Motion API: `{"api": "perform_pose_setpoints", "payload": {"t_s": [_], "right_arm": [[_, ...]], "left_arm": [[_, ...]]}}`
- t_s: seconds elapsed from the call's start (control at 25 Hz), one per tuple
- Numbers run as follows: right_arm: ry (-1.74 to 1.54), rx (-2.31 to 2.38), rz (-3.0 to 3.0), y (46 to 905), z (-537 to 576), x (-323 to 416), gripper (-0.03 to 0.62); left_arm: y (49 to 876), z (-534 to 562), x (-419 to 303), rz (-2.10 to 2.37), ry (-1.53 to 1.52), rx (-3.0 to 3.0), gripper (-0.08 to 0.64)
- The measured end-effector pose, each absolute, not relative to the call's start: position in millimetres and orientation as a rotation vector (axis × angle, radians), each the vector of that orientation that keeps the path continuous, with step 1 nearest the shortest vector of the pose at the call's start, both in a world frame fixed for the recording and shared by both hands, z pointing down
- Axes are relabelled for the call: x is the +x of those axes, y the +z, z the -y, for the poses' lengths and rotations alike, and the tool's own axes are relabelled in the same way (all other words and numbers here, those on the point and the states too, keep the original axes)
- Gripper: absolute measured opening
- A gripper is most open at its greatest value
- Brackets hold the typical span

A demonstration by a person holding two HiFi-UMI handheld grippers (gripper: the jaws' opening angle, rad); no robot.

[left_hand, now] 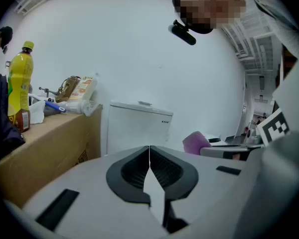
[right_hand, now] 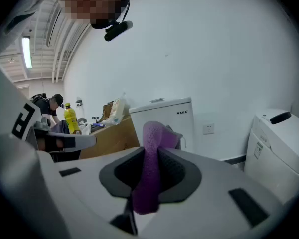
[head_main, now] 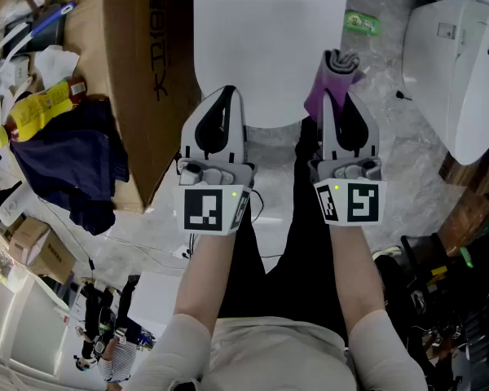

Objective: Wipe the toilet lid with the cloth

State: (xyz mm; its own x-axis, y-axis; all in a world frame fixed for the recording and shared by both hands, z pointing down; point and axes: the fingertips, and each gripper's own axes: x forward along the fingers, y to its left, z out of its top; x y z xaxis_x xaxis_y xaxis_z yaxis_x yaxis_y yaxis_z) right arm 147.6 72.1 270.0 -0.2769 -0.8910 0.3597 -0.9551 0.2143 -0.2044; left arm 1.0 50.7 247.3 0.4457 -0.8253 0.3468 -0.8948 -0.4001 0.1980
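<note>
Pale marbled floor [head_main: 407, 165] surrounds the toilet, with a cardboard box [head_main: 134, 80] standing just beside it on the left. Next across, the left gripper [head_main: 222, 96] is clenched on nothing, its tips over the near left edge of the toilet lid [head_main: 269, 39]. That lid is down and runs lengthwise straight away from the person. Further right, the right gripper [head_main: 341, 96] is clamped on the purple cloth [head_main: 332, 73], whose bunched end sticks out past the tips at the lid's near right edge. So the cloth-bearing gripper looks placed to wipe, I'd say, by pushing forward and leftward onto the lid.
</note>
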Motion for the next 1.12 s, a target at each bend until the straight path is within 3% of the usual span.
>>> {"api": "perform_pose_setpoints", "payload": {"t_s": [0.64, 1.12], "right_arm": [[0.558, 1.753, 2.323, 270.7, -63.5, 142.3, 0.084], [-0.119, 0.956, 2.125, 357.5, 11.2, 152.8, 0.084]], "left_arm": [[248.7, -48.5, 0.6, 1.456, 0.270, 2.343, 0.017], [252.6, -50.7, 3.1, 1.418, 0.375, 2.350, 0.017]]}}
